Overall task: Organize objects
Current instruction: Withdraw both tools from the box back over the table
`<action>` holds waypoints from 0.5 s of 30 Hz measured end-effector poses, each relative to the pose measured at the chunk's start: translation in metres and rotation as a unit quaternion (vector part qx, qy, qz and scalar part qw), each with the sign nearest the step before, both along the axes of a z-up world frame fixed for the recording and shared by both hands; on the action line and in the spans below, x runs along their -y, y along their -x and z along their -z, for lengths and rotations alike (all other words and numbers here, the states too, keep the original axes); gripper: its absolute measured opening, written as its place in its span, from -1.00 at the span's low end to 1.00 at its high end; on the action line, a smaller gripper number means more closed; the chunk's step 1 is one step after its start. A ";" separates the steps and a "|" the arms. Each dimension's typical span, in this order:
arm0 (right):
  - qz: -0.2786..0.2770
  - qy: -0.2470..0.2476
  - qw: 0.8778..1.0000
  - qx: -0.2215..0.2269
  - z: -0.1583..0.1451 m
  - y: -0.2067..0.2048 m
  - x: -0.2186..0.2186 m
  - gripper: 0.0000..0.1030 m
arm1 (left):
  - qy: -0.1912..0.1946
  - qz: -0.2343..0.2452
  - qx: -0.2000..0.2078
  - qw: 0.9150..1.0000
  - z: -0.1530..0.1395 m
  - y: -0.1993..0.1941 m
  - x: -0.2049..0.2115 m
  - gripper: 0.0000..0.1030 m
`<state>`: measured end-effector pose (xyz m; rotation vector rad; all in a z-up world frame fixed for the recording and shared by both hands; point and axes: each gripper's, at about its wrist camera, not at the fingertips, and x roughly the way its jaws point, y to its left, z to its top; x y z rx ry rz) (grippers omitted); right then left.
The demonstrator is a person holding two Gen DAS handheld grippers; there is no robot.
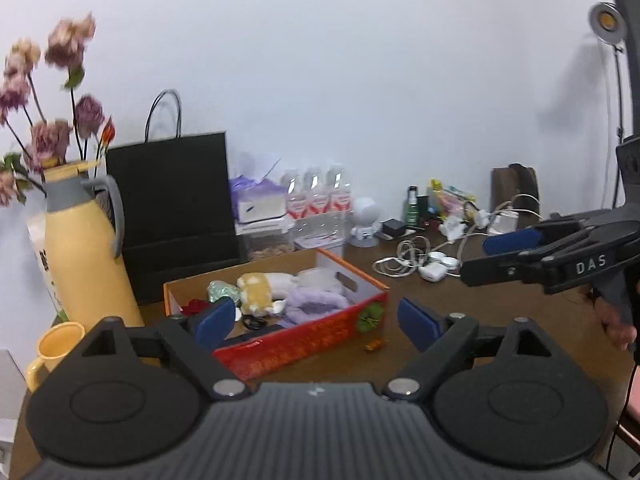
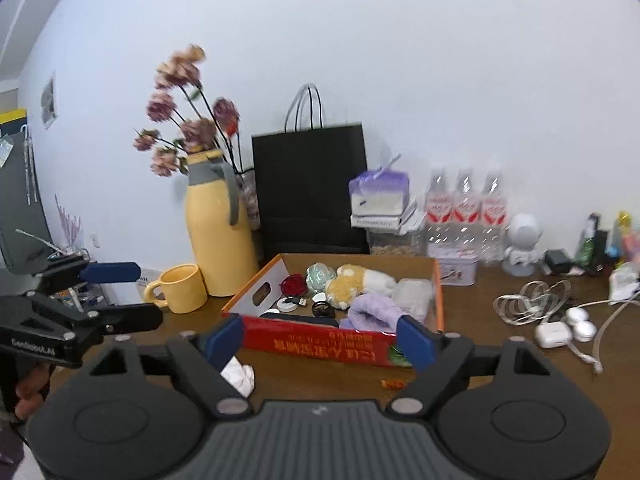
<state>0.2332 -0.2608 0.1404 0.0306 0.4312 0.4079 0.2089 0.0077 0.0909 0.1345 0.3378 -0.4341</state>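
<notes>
Standing on a brown table [image 2: 500, 364] against a white wall, a black bag [image 2: 310, 188] and a yellow flask [image 2: 218, 232] flank a red box [image 2: 340, 346], which seems to serve as the collecting place, since it already holds a plush toy [image 2: 354, 284], a purple cloth [image 2: 374, 312] and small items. Earbud cases [image 2: 554, 334] and cables lie loose to its right, likely unsorted. Both grippers, left [image 1: 316, 320] and right [image 2: 320, 340], hover before the box with fingers wide apart, holding and touching nothing.
</notes>
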 end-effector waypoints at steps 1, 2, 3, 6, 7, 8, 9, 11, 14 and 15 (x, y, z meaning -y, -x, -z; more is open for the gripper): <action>0.000 0.007 1.000 0.009 -0.002 0.014 0.003 0.63 | 0.000 0.002 0.003 1.000 -0.001 0.013 0.002 0.82; 0.002 0.012 1.000 0.020 -0.003 0.029 0.007 0.65 | 0.003 0.003 0.006 1.000 -0.003 0.026 0.004 0.88; 0.001 0.016 0.999 0.031 -0.004 0.043 0.010 0.66 | 0.008 0.002 0.009 1.000 -0.003 0.039 0.004 0.91; 0.005 0.032 0.997 0.069 -0.005 0.085 0.021 0.73 | 0.027 -0.010 0.000 1.000 -0.001 0.070 0.002 0.95; 0.009 0.038 0.996 0.081 -0.004 0.098 0.024 0.77 | 0.032 -0.013 -0.005 0.999 0.001 0.078 0.001 0.95; 0.012 0.042 0.995 0.089 -0.001 0.109 0.028 0.82 | 0.038 -0.021 -0.009 0.999 0.005 0.087 -0.001 0.96; 0.014 0.044 0.995 0.093 0.002 0.119 0.032 0.85 | 0.039 -0.029 -0.010 0.999 0.007 0.093 -0.003 0.96; 0.014 0.052 0.994 0.091 0.013 0.132 0.037 0.90 | 0.048 -0.052 -0.009 0.997 0.013 0.106 -0.007 0.99; 0.029 0.060 0.994 0.083 0.035 0.142 0.037 0.90 | 0.064 -0.077 -0.014 0.995 0.023 0.113 -0.016 1.00; 0.039 0.061 0.994 0.082 0.042 0.143 0.036 0.90 | 0.067 -0.091 -0.017 0.993 0.026 0.113 -0.018 1.00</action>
